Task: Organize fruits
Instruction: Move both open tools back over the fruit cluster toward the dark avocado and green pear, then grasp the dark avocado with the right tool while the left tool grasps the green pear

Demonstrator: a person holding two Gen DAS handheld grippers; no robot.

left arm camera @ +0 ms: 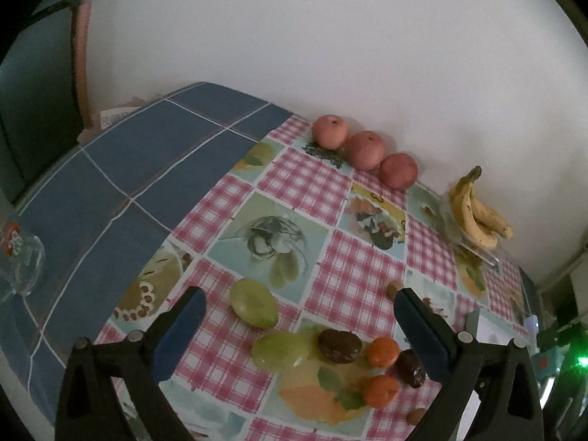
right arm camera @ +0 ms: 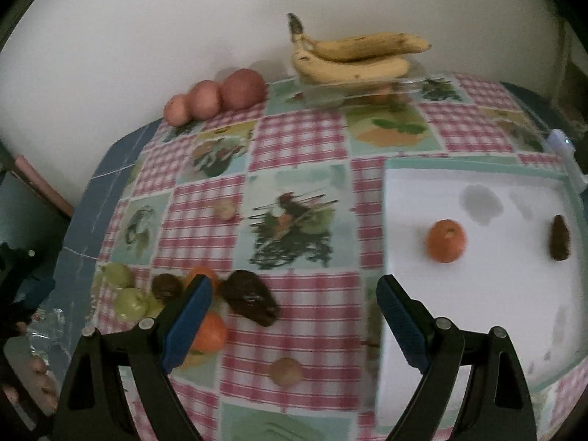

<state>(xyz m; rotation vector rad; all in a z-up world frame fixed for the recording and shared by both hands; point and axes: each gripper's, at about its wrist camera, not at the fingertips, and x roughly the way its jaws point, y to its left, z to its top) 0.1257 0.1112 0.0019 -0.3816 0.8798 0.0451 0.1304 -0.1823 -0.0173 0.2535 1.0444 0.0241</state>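
My left gripper (left arm camera: 300, 292) stands open above the checked tablecloth with nothing between its fingers. Below it lie two green fruits (left arm camera: 253, 303) (left arm camera: 281, 349), two dark brown fruits (left arm camera: 340, 345), and two oranges (left arm camera: 382, 351). My right gripper (right arm camera: 294, 281) is open too and holds nothing. It hangs between that same cluster, with its dark brown fruit (right arm camera: 250, 297) and orange (right arm camera: 207, 332), and a white tray (right arm camera: 477, 312) on the right. An orange (right arm camera: 445, 240) and a dark fruit (right arm camera: 559, 238) lie in the tray.
Three red apples (left arm camera: 365, 150) line the wall, and bananas (right arm camera: 352, 58) rest on a clear dish beside them. Small brown nuts (right arm camera: 286, 372) (left arm camera: 394, 288) lie loose on the cloth. A glass (left arm camera: 22, 257) stands at the left on the blue cloth.
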